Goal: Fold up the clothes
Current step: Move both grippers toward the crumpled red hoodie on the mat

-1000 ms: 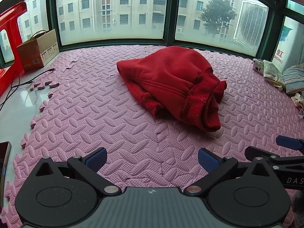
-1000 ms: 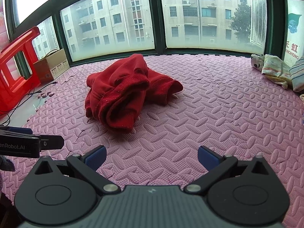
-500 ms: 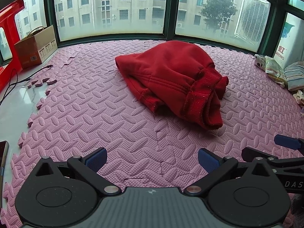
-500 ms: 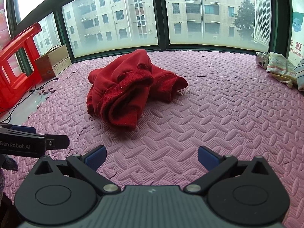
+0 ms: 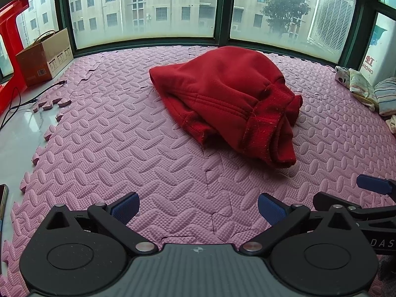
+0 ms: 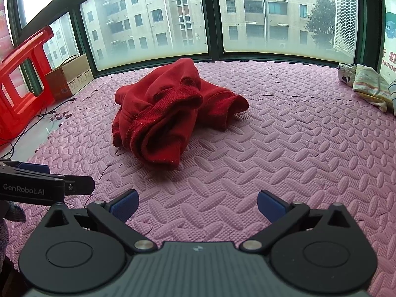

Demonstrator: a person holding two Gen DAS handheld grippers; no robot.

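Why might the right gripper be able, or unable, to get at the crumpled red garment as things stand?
Probably able: the right gripper is open, and only bare pink foam mat lies between it and the red garment.

Evenly lit by overcast daylight through the windows [image 5: 168,7] at the far side. Soft, faint shadows only, beneath the near edge of the red garment [image 6: 160,116]. Mild glare on the pale bare floor [image 5: 14,133] at left. Strong fisheye bowing of window frames, dark vignetting at corners. Sharp at centre, slightly soft toward edges. No motion blur.
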